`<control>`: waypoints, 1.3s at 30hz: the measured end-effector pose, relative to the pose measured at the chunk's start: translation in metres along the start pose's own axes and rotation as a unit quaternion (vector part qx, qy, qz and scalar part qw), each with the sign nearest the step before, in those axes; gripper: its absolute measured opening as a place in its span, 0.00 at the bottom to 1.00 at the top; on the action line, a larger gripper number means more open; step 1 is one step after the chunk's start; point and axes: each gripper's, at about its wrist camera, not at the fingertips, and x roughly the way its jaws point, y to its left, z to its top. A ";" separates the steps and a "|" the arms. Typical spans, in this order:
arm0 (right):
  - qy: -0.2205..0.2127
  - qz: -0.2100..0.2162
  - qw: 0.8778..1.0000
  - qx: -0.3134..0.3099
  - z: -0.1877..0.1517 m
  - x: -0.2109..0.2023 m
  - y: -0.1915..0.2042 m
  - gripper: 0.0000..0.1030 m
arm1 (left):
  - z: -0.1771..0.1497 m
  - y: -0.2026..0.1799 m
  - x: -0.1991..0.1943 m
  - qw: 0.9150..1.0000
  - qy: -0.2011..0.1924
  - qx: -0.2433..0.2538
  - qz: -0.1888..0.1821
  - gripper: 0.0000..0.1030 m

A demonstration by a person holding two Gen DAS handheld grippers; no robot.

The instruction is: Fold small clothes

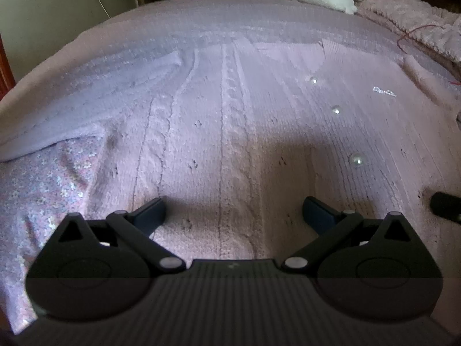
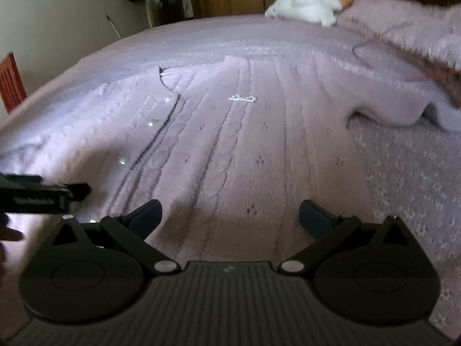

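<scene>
As laid flat: pink cardigan (image 1: 230,132) (pearl-buttoned)

Two matching black hand-held grippers, seen from their own cameras

The matte black plastic left gripper (image 1: 233,212) has a ribbed flat body, two round domed pivot housings, angled link arms pinned with silver round-headed screws, and dark blue-grey fingertip pads (image 1: 149,213). The matte black plastic right gripper (image 2: 230,214) shows the same ribbing, discs, silver screws and dark pads (image 2: 315,216).
</scene>
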 end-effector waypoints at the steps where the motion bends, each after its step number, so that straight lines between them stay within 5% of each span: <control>1: 0.008 0.010 1.000 0.010 0.002 -0.003 -0.004 1.00 | 0.001 0.000 0.000 1.000 0.004 0.000 -0.001 1.00; 10: 0.027 0.050 0.991 0.123 0.022 -0.035 -0.073 1.00 | 0.007 0.003 -0.007 0.999 0.034 0.001 -0.003 1.00; 17: 0.002 -0.018 0.988 0.154 0.040 -0.055 -0.149 1.00 | 0.012 0.007 -0.009 0.998 0.058 -0.014 -0.013 1.00; 26: -0.015 -0.083 0.967 0.241 0.065 -0.044 -0.257 1.00 | 0.014 0.003 0.002 0.998 0.067 -0.007 0.012 1.00; 39: -0.056 -0.167 0.952 0.251 0.095 -0.008 -0.323 1.00 | 0.015 0.003 0.007 0.997 0.072 -0.008 0.016 1.00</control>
